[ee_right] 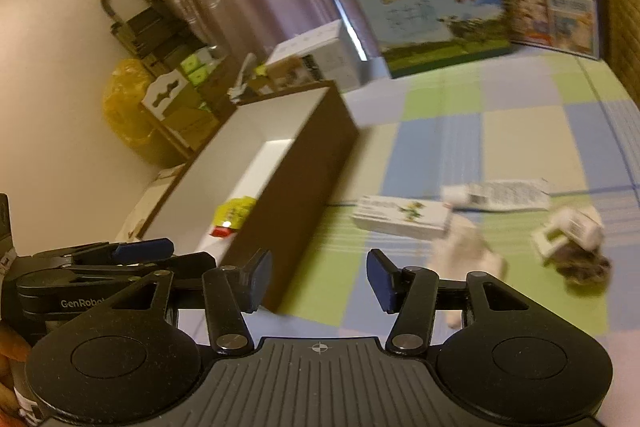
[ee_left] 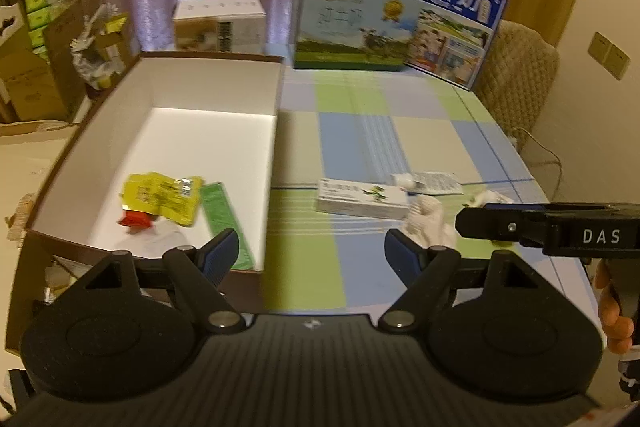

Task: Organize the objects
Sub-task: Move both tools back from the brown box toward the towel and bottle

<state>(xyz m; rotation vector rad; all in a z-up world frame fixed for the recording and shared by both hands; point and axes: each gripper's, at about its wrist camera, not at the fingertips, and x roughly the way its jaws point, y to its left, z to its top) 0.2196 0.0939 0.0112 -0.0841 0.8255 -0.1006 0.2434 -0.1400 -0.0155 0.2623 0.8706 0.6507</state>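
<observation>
A brown box with a white inside (ee_left: 216, 83) stands on the left of the checked tablecloth; it also shows in the right wrist view (ee_right: 304, 155). In it lie a yellow packet (ee_left: 164, 197), a red packet (ee_left: 136, 219) and a green flat pack (ee_left: 228, 223). On the cloth to its right lie a white medicine carton (ee_left: 360, 197) (ee_right: 400, 217), a white tube (ee_left: 428, 183) (ee_right: 496, 195), a white crumpled thing (ee_left: 428, 219) (ee_right: 464, 251) and a small white box on a dark clump (ee_right: 572, 231). My left gripper (ee_left: 310, 255) is open and empty above the box's near right corner. My right gripper (ee_right: 320, 281) is open and empty.
Two milk cartons (ee_left: 352, 23) (ee_left: 456, 23) and a white carton (ee_left: 220, 23) stand at the table's far edge. A padded chair (ee_left: 520, 67) stands at the far right. Cardboard boxes and a yellow bag (ee_right: 124, 107) stand on the floor at the left.
</observation>
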